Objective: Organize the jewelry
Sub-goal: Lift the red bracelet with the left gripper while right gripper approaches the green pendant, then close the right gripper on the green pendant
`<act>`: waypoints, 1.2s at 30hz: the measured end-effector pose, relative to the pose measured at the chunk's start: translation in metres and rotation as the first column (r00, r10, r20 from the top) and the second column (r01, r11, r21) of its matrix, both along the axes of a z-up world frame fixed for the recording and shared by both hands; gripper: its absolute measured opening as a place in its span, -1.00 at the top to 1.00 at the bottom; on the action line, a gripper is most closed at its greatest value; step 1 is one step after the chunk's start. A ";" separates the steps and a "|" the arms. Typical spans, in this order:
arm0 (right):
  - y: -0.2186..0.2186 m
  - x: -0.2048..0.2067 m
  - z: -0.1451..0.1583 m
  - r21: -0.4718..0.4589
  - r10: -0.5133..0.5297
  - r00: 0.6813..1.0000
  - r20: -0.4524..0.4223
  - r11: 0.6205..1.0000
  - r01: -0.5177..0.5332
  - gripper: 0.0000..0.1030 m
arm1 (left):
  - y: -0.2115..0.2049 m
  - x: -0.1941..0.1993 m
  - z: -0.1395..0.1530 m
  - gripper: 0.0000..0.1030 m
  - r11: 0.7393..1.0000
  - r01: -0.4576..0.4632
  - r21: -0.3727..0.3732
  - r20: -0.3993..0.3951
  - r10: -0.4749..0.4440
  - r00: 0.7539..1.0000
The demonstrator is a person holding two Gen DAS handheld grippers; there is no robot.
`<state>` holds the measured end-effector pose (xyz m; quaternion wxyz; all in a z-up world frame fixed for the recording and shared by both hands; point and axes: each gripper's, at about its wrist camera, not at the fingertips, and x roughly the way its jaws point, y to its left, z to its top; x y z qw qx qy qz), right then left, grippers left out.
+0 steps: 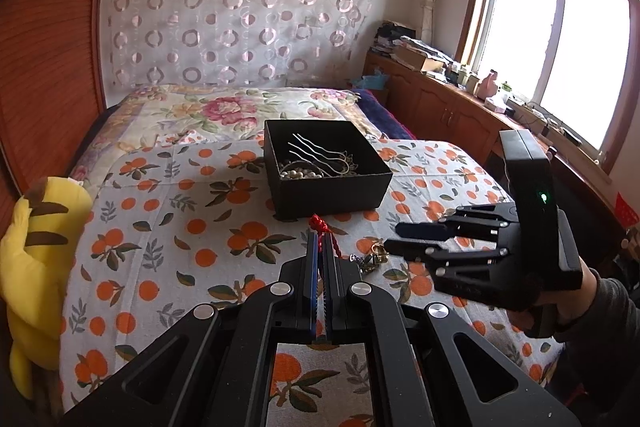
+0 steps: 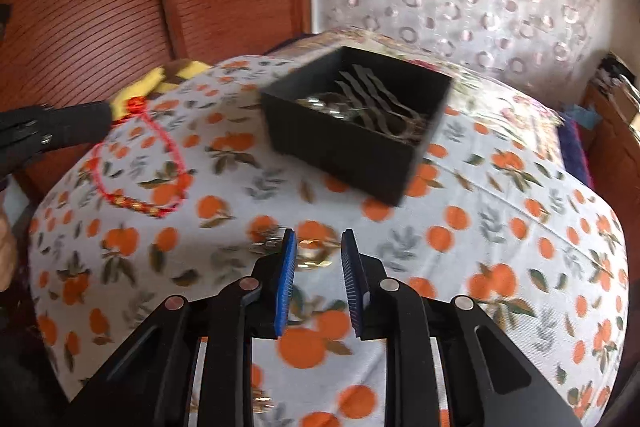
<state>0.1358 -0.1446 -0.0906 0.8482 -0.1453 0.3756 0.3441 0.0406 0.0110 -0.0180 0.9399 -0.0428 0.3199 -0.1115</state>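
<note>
A black open box [image 1: 328, 167] sits on the orange-print bedspread; it holds wavy hairpins and beads, and also shows in the right wrist view [image 2: 352, 131]. My left gripper [image 1: 321, 241] is shut on a red cord bracelet [image 1: 319, 223]; in the right wrist view the bracelet [image 2: 140, 163] hangs from it as a loop with gold beads at the bottom. My right gripper [image 2: 318, 251] is open, just above a small gold jewelry piece [image 2: 312, 253] on the bedspread. That piece [image 1: 374, 257] lies right of my left gripper, below the right gripper [image 1: 394, 237].
A yellow plush toy [image 1: 36, 247] lies at the bed's left edge. A wooden wardrobe [image 1: 48, 47] stands left. A floral quilt [image 1: 224, 107] covers the far bed. A cluttered wooden cabinet [image 1: 460, 99] runs under the window at right.
</note>
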 end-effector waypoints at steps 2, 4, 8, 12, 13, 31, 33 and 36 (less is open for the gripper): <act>0.009 -0.003 -0.002 -0.013 0.029 1.000 -0.003 1.000 -0.029 0.51 | 0.000 -0.001 -0.001 0.98 1.000 -0.002 -0.001 0.000 0.002 1.000; 0.016 -0.006 -0.005 -0.020 0.051 0.999 -0.002 0.998 -0.051 0.51 | 0.000 -0.001 -0.002 0.98 1.000 -0.006 -0.002 -0.002 0.006 1.000; 0.027 -0.006 -0.008 -0.045 0.080 0.997 -0.002 0.996 -0.080 0.51 | 0.003 -0.001 -0.003 0.98 1.000 -0.012 -0.007 -0.005 0.012 1.000; 0.033 -0.007 -0.008 -0.080 0.109 0.994 -0.004 0.991 -0.109 0.51 | 0.006 0.000 -0.002 0.98 1.000 -0.013 -0.010 -0.006 0.013 1.000; 0.034 -0.007 -0.009 -0.088 0.112 0.994 -0.007 0.990 -0.112 0.51 | 0.006 -0.001 -0.002 0.98 1.000 -0.012 -0.010 -0.006 0.012 1.000; 0.035 -0.004 -0.019 -0.118 0.111 0.994 -0.023 0.987 -0.113 0.51 | 0.007 -0.001 -0.002 0.98 1.000 -0.010 -0.007 -0.009 0.010 1.000; 0.034 -0.001 -0.019 -0.114 0.104 0.994 -0.031 0.988 -0.107 0.54 | 0.007 -0.001 -0.002 0.98 1.000 -0.012 -0.009 -0.009 0.012 1.000; 0.035 -0.001 -0.018 -0.112 0.102 0.994 -0.031 0.988 -0.105 0.74 | 0.007 -0.001 -0.002 0.98 1.000 -0.012 -0.009 -0.007 0.012 1.000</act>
